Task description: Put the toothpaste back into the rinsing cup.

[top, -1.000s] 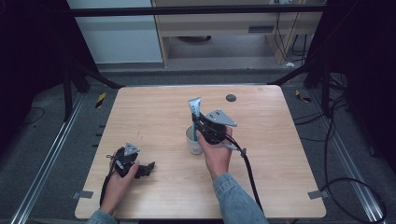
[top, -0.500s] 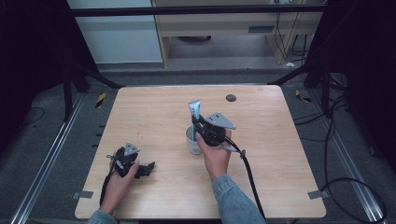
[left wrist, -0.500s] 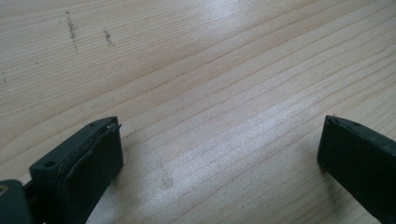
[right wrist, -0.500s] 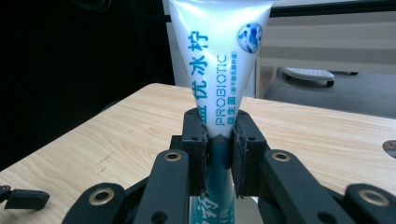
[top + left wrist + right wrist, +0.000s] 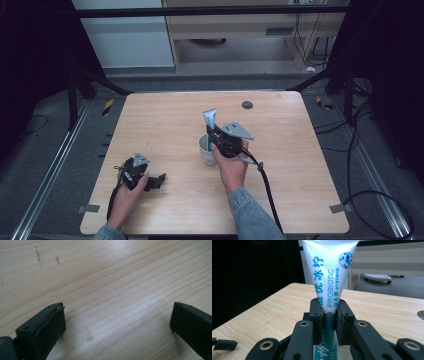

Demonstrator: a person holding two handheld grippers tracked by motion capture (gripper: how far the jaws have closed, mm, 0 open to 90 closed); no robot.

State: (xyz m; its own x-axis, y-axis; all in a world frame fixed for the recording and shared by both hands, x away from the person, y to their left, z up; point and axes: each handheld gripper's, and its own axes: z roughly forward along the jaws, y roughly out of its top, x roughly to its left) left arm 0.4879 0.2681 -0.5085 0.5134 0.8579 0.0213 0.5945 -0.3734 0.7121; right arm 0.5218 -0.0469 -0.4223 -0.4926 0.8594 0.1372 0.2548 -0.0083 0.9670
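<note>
My right gripper [image 5: 215, 135] is shut on a white toothpaste tube [image 5: 210, 120] with teal print, held upright with its flat crimped end up. In the right gripper view the pads [image 5: 318, 315] pinch the tube [image 5: 329, 277] at its narrow middle. A white cup [image 5: 206, 151] with a teal inside stands on the table right under the gripper; the tube's lower end is hidden behind the jaws. My left gripper [image 5: 159, 181] lies on the wood near the front left, jaws wide apart. In the left gripper view, my left gripper [image 5: 117, 322] has only bare table between its jaws.
The light wooden table [image 5: 300, 150] has a small dark round disc [image 5: 247, 105] near its far edge. A cable [image 5: 265, 185] trails from the right gripper toward the front edge. Dark floor, rails and a cabinet surround the table.
The right gripper with the tube has sunk very slightly toward the cup. The left gripper has stayed where it was.
</note>
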